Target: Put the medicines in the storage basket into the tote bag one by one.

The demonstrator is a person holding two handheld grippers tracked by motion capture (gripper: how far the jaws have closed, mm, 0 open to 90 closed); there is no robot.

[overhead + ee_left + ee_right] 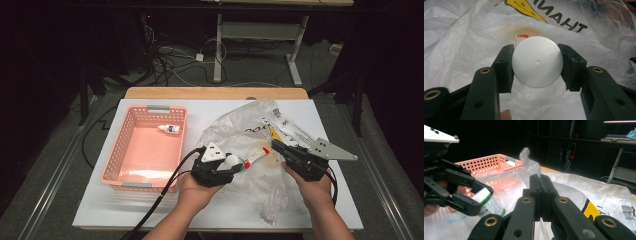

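- left gripper [231,165] is clamped on a white bottle [537,61], taken from the plastic bag [250,135].
- right gripper [540,192] is closed, pinching the bag.
- next, i think: carry it to the pink basket [116,150].

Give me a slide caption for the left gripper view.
Left tool clamps a round white bottle base above crinkled clear plastic bag.
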